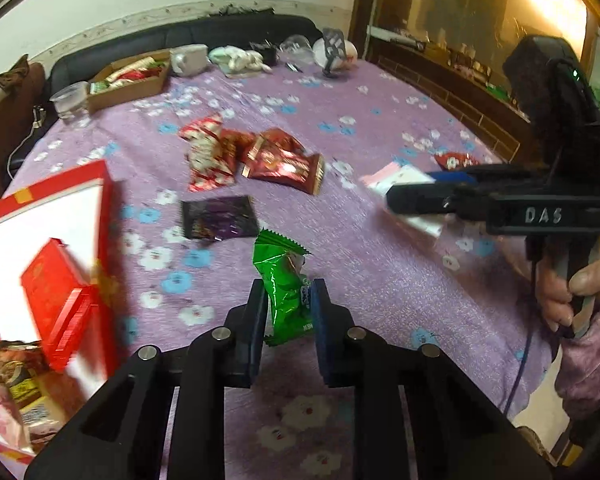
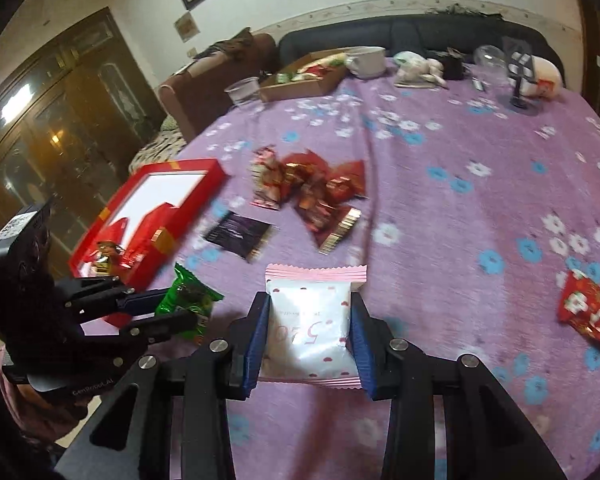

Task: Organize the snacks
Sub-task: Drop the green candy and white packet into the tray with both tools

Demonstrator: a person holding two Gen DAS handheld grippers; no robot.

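My left gripper [image 1: 287,294] is shut on a green snack packet [image 1: 285,280] and holds it above the purple flowered cloth; it also shows in the right wrist view [image 2: 188,300]. My right gripper [image 2: 310,308] is shut on a white and pink snack packet [image 2: 314,320], which also shows in the left wrist view [image 1: 410,196]. A red box [image 2: 152,208] with a white inside lies at the left and holds a few snacks. Red snack packets [image 2: 312,188] lie in a heap mid-table, a dark purple packet [image 2: 240,234] in front of them.
One more red packet [image 2: 590,312] lies at the right. At the far edge stand a cardboard tray [image 2: 300,78] of snacks, a clear plastic cup [image 2: 242,92], a white pot [image 2: 366,60], a soft toy [image 2: 418,66] and a small stand [image 2: 520,76]. A black sofa is behind.
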